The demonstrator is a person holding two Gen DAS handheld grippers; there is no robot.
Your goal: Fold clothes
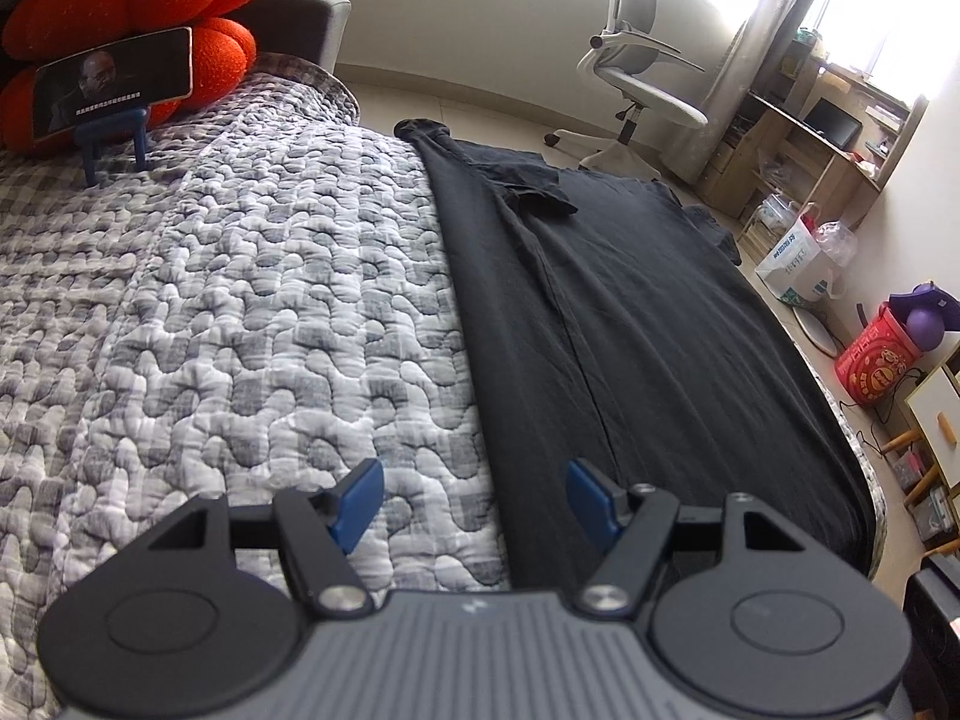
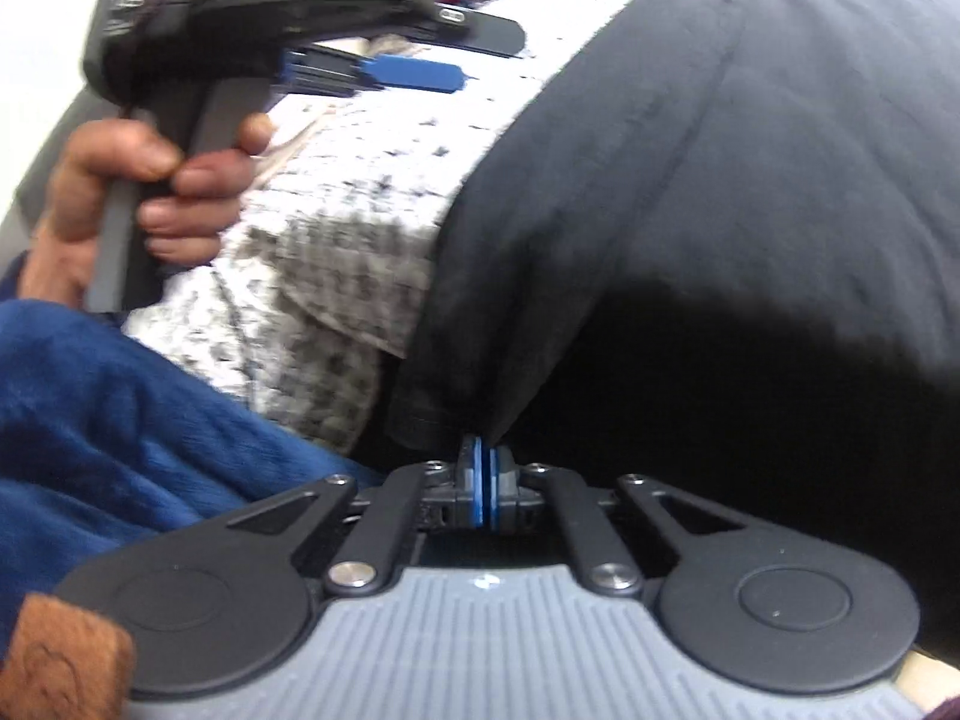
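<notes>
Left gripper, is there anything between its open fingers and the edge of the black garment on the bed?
Nothing visible. The left gripper hangs open over the black garment's near left edge where it meets the quilt. Only bare fabric lies below. The phone on its stand sits far off.

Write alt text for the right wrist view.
The right gripper is shut on the near hem of a black garment lying on a grey checked quilt. Upper left, a hand holds the left gripper above the quilt.
</notes>
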